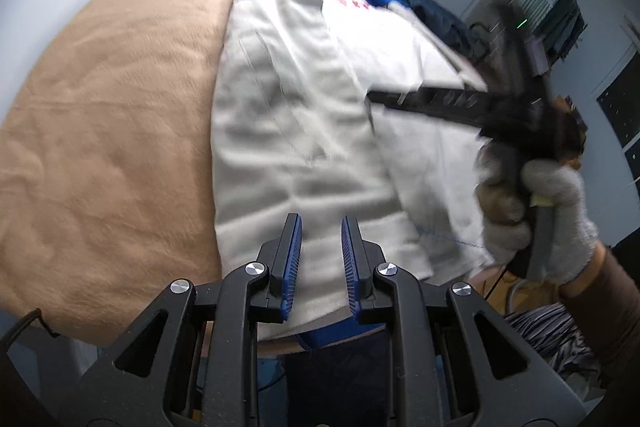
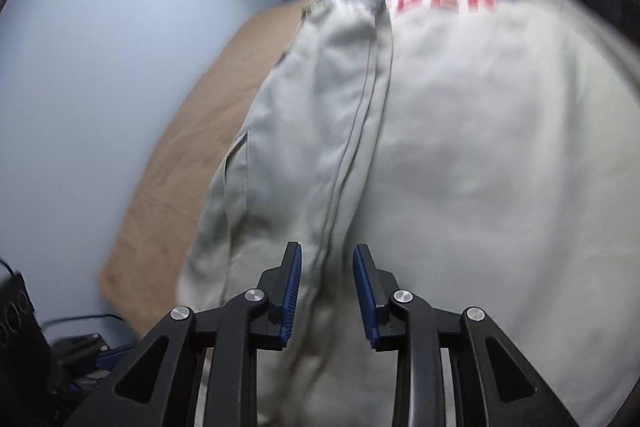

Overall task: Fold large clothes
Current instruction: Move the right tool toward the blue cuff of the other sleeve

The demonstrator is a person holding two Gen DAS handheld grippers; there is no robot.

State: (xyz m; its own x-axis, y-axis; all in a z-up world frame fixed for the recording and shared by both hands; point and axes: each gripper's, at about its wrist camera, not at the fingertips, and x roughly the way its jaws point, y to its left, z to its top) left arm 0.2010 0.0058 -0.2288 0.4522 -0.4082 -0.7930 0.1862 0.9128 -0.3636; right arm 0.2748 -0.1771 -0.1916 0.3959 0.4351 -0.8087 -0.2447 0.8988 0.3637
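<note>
One white-and-blue jacket (image 1: 304, 115) lies on one tan blanket (image 1: 108, 131). Two grippers, left gripper (image 1: 321, 227) and right gripper (image 2: 327, 257), both slightly parted, gripping nothing.

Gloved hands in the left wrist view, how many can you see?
1. A hand in a grey knit glove is at the right edge, gripping the handle of the right tongs over the white garment. The other hand is out of view.
</note>
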